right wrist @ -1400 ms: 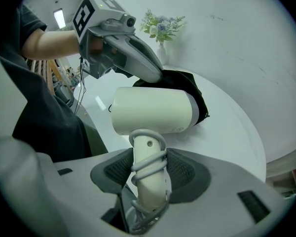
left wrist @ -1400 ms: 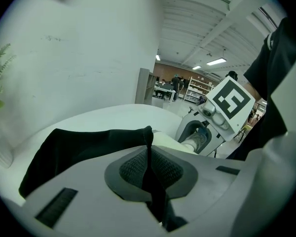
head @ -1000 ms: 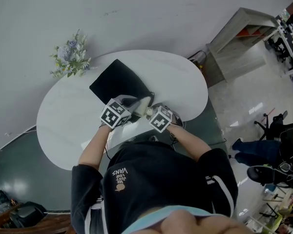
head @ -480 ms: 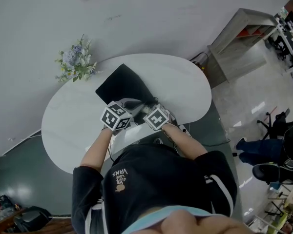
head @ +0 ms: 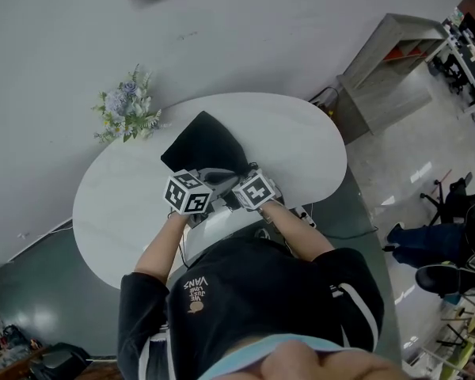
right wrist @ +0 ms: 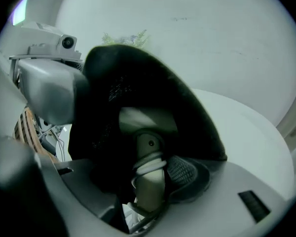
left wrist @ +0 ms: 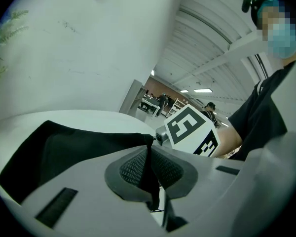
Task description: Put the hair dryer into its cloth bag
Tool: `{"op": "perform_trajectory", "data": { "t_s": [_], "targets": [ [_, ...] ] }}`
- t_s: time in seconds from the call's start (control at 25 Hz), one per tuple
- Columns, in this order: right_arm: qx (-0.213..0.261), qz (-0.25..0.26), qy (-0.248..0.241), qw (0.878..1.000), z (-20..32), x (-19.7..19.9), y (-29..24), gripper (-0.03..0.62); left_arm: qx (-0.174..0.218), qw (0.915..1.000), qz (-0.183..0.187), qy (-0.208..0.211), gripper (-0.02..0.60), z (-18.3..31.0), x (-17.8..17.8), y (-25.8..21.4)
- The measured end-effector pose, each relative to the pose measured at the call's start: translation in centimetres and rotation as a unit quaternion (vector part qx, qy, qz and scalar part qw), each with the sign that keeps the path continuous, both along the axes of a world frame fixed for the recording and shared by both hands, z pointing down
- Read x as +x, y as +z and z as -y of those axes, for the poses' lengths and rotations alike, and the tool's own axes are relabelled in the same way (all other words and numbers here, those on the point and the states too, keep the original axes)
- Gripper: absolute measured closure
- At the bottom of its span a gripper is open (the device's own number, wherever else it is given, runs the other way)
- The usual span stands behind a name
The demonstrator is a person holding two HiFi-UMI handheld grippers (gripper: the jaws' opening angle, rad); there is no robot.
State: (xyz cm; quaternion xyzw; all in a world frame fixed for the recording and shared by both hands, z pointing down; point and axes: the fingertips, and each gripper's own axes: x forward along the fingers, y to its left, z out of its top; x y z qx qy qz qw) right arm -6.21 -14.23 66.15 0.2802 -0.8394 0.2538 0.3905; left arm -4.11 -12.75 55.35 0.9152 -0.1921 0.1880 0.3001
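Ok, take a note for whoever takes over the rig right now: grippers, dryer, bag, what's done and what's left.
Left gripper: shut on the rim of the cloth bag.
Right gripper: shut on the handle of the hair dryer, at the bag's mouth.
Bag lies on the white table.
Done: the dryer's head appears inside.
Left: push the handle in, then let go.

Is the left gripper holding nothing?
No, the left gripper is pinching the edge of the black cloth bag between its pads.
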Motion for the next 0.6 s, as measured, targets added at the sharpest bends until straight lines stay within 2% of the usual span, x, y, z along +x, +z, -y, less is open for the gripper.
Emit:
{"op": "perform_trajectory", "data": {
  "t_s": [0.24,0.48,0.6],
  "targets": [
    [-0.002,0.025,0.008,1.000,1.3,-1.2,-0.1,0.367,-0.028,0.9991,-0.032,-0.006,0.546,0.4,-0.9,0.4],
    [-0.026,0.062,0.011,0.998,2.2,-2.3,-0.3,0.367,-0.037,0.9983,-0.041,0.015,0.546,0.2,-1.7,0.9],
    [-0.043,0.083,-0.001,0.996,2.3,-3.0,-0.2,0.367,-0.047,0.9968,-0.061,0.023,0.546,0.2,-2.1,0.9]
  ]
}}
